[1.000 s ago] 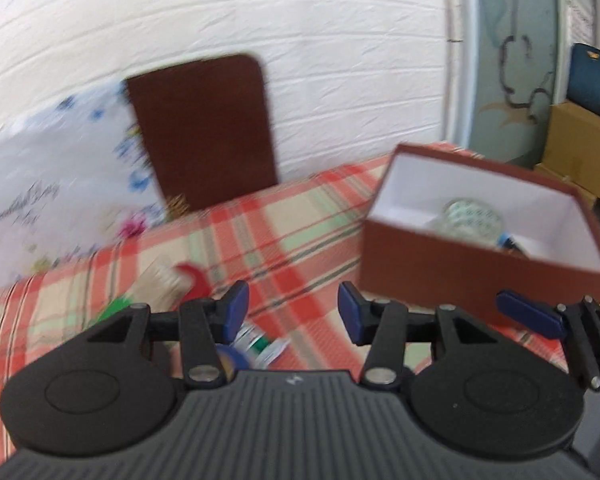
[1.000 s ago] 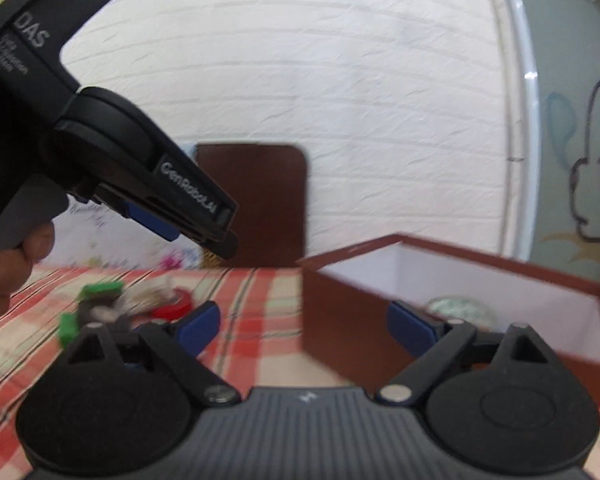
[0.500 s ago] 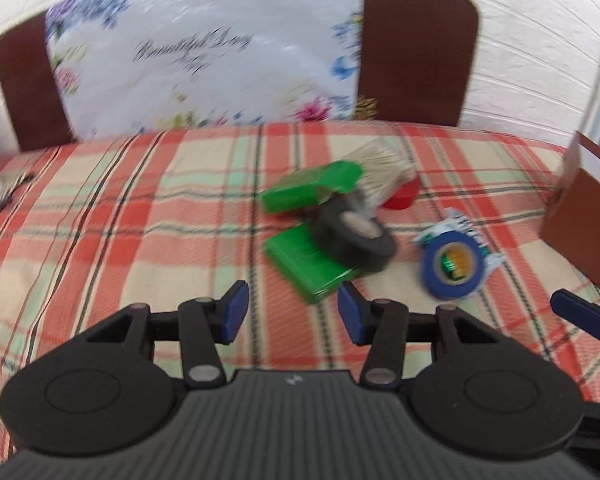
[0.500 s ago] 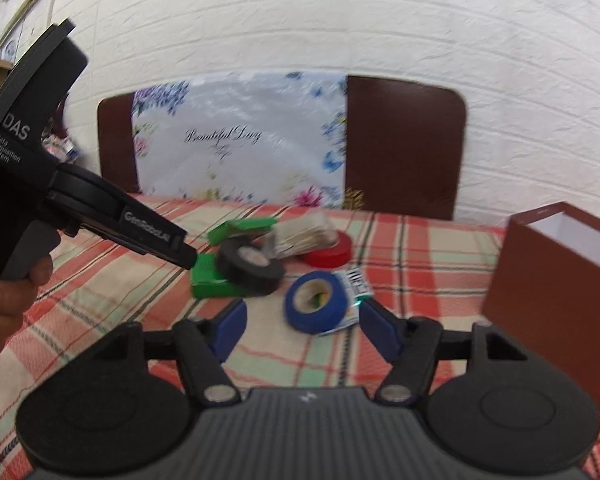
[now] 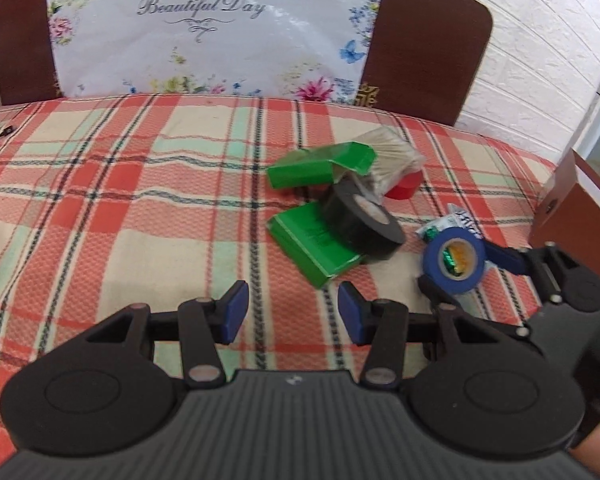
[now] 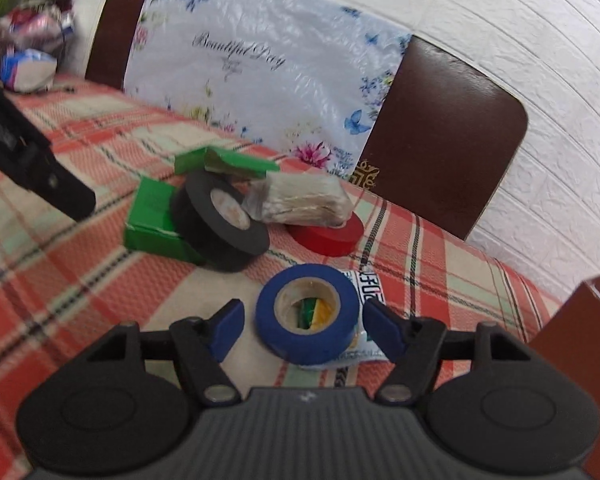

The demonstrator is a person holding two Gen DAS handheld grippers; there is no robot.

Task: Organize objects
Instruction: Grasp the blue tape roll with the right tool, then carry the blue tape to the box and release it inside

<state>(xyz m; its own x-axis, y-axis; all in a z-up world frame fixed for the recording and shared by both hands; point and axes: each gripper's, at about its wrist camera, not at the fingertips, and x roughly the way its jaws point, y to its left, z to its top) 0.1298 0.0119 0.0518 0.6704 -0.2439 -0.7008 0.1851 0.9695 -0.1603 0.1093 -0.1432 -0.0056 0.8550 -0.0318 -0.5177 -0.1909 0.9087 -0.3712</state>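
While our right tool [image 6: 302,322] straddles the blue tape roll [image 6: 306,312] unclenched, our left tool [image 5: 293,309] waits released; clutter remains unsorted mid-frame on the tabletop [image 5: 100,220].

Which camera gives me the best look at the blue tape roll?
The right wrist view: the blue tape roll sits close and whole between the open right gripper fingers. The left wrist view shows it smaller, off at the right.

Blue tape roll [image 6: 307,314], black roll [image 6: 220,220], red-plaid cloth [image 5: 120,216].
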